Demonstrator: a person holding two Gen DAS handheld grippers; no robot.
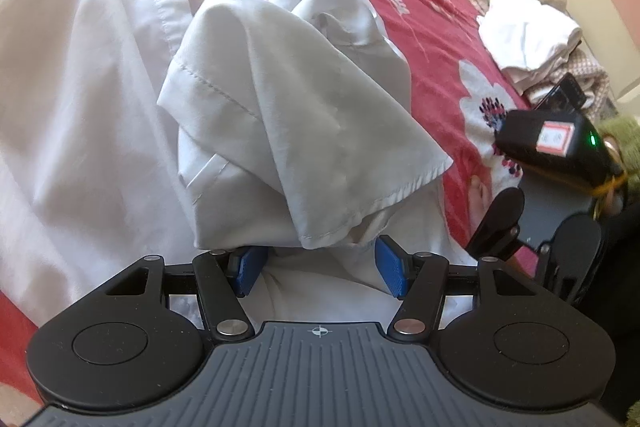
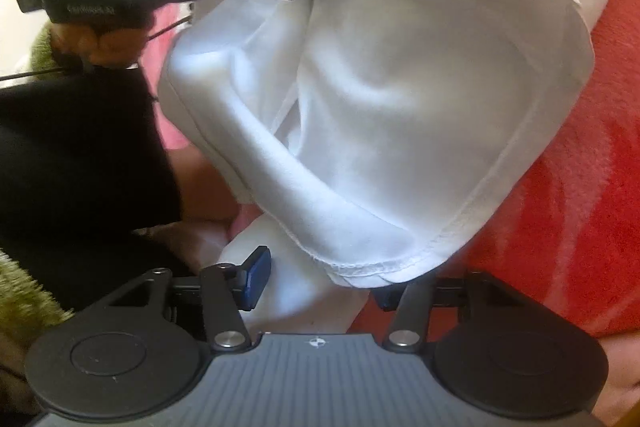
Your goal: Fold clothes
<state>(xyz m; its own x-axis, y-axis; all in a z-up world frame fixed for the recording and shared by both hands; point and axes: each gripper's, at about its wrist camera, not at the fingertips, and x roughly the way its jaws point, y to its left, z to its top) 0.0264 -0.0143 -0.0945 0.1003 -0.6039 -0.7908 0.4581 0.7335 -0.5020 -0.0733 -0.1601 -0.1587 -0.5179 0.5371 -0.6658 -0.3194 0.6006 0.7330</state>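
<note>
Shirt [image 1: 132,75], white, short-sleeved, lies spread on the red flowered blanket [image 1: 432,27], collar far from me. One sleeve [image 1: 280,131] is thrown inward, rumpled. Step in hand: side fold. My left gripper [image 1: 320,267] stands part open, cloth between the pads, not pinched. My right gripper [image 2: 316,283] likewise, sleeve hem draped over it. Next, likely: close on the hem, lay it flat.

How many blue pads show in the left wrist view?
2: on the left tongs, one pad left, one right, below the white shirt sleeve. Others may be hidden.
</note>
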